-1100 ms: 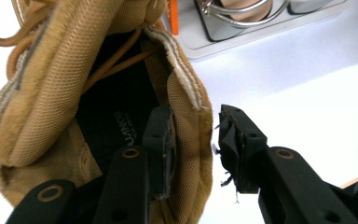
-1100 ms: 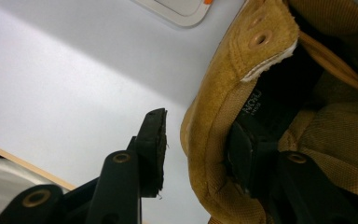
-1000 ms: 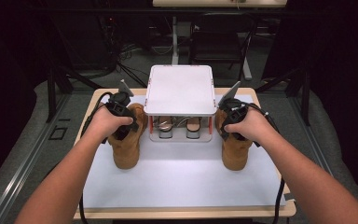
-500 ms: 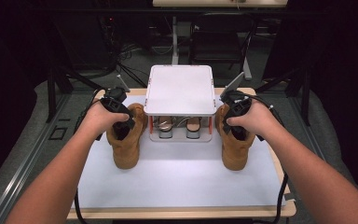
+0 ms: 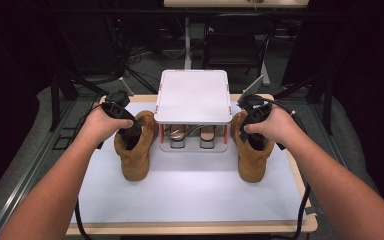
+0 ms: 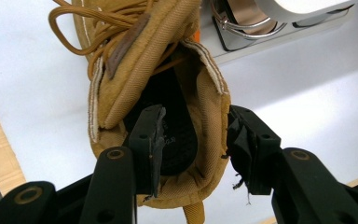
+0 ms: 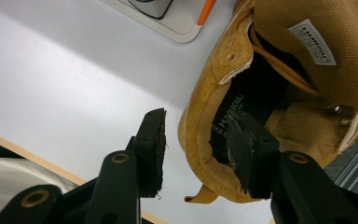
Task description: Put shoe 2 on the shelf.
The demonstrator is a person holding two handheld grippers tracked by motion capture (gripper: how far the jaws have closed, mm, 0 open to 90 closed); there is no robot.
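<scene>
Two tan lace-up boots stand on the white mat, the left boot [image 5: 136,152] and the right boot [image 5: 253,159], either side of a white rack [image 5: 192,95]. My left gripper [image 5: 124,120] is over the left boot's collar. In the left gripper view, the left gripper [image 6: 196,140] is open, with one jaw inside the left boot [image 6: 168,60] and the other outside its collar wall. My right gripper [image 5: 252,119] is at the right boot's collar. In the right gripper view, the right gripper [image 7: 198,144] is open too, straddling the right boot [image 7: 279,93] at the collar, one jaw inside.
Under the rack's top shelf sit silver-and-brown shoes [image 5: 177,135], close to both boots. The white mat [image 5: 190,195] covers a wooden table [image 5: 195,229] with free room toward the front edge. Black stands and a chair are behind the table.
Both hands have shifted slightly outward and toward the far side over the boot collars. The boots have stayed where they were.
</scene>
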